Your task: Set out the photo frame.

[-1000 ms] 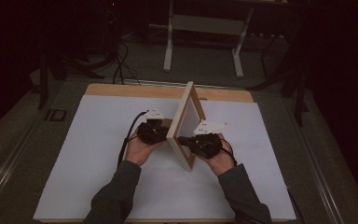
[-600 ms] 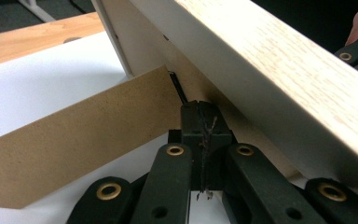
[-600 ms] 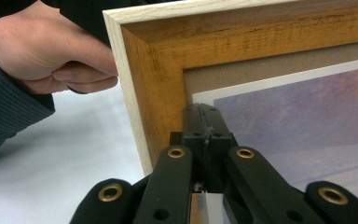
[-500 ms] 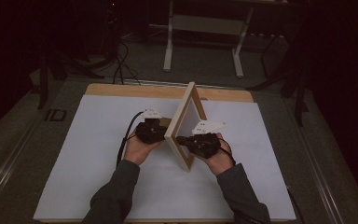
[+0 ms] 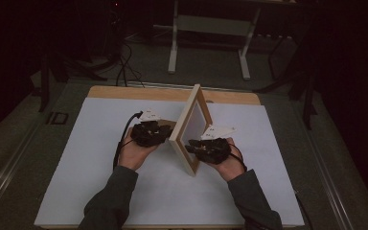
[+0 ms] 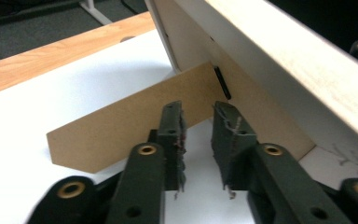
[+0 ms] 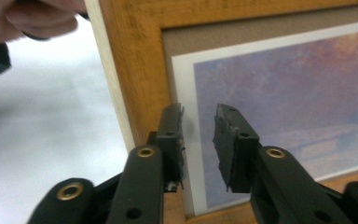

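Observation:
A wooden picture frame stands upright on the white table top, edge-on in the high view. My left gripper is behind it and my right gripper is in front. In the left gripper view, the left gripper is open, its tips close to the brown fold-out stand on the frame's back. In the right gripper view, the right gripper is open just before the purple-blue picture, beside the frame's wooden border. Nothing sits between either pair of jaws.
The white sheet covers a wooden table whose bare strip runs along the far edge. Table legs and cables stand on the dark floor beyond. A hand shows past the frame in the right gripper view.
Both hands and the frame have stayed almost where they were; the left hand has shifted very slightly.

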`<state>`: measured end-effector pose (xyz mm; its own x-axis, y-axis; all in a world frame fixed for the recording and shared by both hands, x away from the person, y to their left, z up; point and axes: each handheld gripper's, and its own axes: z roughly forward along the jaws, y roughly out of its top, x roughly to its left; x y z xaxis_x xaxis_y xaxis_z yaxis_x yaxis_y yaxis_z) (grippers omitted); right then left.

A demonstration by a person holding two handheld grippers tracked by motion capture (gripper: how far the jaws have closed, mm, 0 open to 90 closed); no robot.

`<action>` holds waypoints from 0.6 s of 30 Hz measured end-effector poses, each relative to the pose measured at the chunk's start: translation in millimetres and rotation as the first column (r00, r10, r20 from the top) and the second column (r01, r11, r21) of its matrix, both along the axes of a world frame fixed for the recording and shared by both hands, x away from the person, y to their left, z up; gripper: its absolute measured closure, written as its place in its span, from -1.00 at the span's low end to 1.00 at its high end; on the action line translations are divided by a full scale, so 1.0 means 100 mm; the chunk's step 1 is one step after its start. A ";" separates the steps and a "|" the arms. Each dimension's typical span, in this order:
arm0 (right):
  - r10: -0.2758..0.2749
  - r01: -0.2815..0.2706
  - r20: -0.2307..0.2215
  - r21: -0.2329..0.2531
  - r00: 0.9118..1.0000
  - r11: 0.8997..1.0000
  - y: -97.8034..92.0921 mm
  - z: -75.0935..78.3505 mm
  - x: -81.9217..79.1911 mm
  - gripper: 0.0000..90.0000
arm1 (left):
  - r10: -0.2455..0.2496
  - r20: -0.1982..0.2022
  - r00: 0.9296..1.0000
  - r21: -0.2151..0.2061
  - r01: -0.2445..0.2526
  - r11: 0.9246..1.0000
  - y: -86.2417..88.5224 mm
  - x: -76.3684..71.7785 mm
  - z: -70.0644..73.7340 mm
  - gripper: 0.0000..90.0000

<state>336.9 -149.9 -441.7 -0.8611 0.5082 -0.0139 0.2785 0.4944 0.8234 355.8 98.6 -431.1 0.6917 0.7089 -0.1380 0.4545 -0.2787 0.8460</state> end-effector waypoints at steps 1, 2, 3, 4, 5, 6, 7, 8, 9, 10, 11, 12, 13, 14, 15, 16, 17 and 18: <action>-0.004 0.004 -0.005 -0.003 1.000 1.000 -0.01 0.00 0.00 0.54 | 0.005 -0.003 1.000 -0.012 -0.005 1.000 0.02 0.00 0.01 0.54; -0.007 0.007 -0.007 -0.006 1.000 1.000 -0.03 -0.01 0.01 0.52 | 0.009 -0.007 1.000 -0.020 -0.009 1.000 0.05 -0.01 0.03 0.51; -0.013 0.013 -0.008 -0.005 1.000 1.000 -0.04 -0.02 0.01 0.50 | 0.019 -0.009 1.000 -0.027 -0.019 0.999 0.07 -0.01 0.05 0.49; -0.017 0.017 -0.012 -0.006 1.000 1.000 -0.06 -0.02 0.01 0.49 | 0.025 -0.008 1.000 -0.030 -0.025 0.999 0.08 -0.02 0.06 0.48; -0.017 0.017 -0.012 -0.006 1.000 1.000 -0.06 -0.02 0.01 0.49 | 0.025 -0.008 1.000 -0.030 -0.025 0.999 0.08 -0.02 0.06 0.48; -0.019 0.019 -0.012 -0.009 1.000 1.000 -0.07 -0.03 0.02 0.48 | 0.034 -0.002 0.999 -0.047 -0.034 0.998 0.12 -0.04 0.09 0.48; -0.029 0.029 -0.020 -0.016 0.999 0.999 -0.11 -0.06 0.02 0.45 | 0.039 -0.002 0.999 -0.055 -0.039 0.998 0.14 -0.06 0.11 0.43; -0.033 0.033 -0.024 -0.016 0.999 0.999 -0.13 -0.07 0.02 0.45 | 0.041 0.001 0.999 -0.052 -0.041 0.998 0.15 -0.06 0.12 0.42; -0.035 0.035 -0.024 -0.019 0.999 0.999 -0.14 -0.08 0.02 0.44 | 0.044 0.001 0.999 -0.049 -0.044 0.998 0.16 -0.08 0.14 0.40; -0.037 0.037 -0.028 -0.026 0.999 0.999 -0.16 -0.09 0.03 0.44 | 0.049 0.001 0.999 -0.052 -0.049 0.997 0.16 -0.09 0.16 0.39; -0.041 0.040 -0.030 -0.029 0.999 0.999 -0.18 -0.11 0.03 0.43 | 0.052 0.002 0.999 -0.057 -0.052 0.997 0.17 -0.10 0.17 0.35; -0.046 0.045 -0.032 -0.034 0.998 0.998 -0.19 -0.12 0.03 0.42 | 0.053 0.000 0.999 -0.065 -0.053 0.996 0.18 -0.11 0.18 0.32; -0.048 0.047 -0.036 -0.036 0.998 0.998 -0.21 -0.13 0.04 0.42 | 0.061 0.001 0.998 -0.073 -0.061 0.996 0.18 -0.12 0.20 0.28; -0.052 0.050 -0.038 -0.040 0.998 0.998 -0.23 -0.14 0.04 0.42 | 0.066 0.001 0.998 -0.076 -0.066 0.995 0.18 -0.13 0.21 0.20; -0.056 0.054 -0.039 -0.042 0.998 0.998 -0.24 -0.15 0.04 0.41 | 0.070 -0.003 0.998 -0.083 -0.070 0.994 0.18 -0.15 0.23 0.15; -0.059 0.057 -0.040 -0.046 0.997 0.997 -0.26 -0.16 0.04 0.41 | 0.069 -0.007 0.998 -0.088 -0.069 0.994 0.18 -0.15 0.24 0.09; -0.060 0.058 -0.041 -0.045 0.997 0.997 -0.27 -0.16 0.04 0.41 | 0.064 -0.008 0.998 -0.096 -0.065 0.993 0.17 -0.17 0.26 0.06; -0.066 0.064 -0.045 -0.045 0.997 0.997 -0.29 -0.17 0.04 0.41 | 0.064 -0.006 0.998 -0.097 -0.065 0.993 0.16 -0.19 0.27 0.02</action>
<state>341.0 -178.9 -458.7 -0.8268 0.5626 0.0020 0.3482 0.5090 0.7872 337.2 114.8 -403.9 0.6445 0.7352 -0.2101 0.4711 -0.1655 0.8664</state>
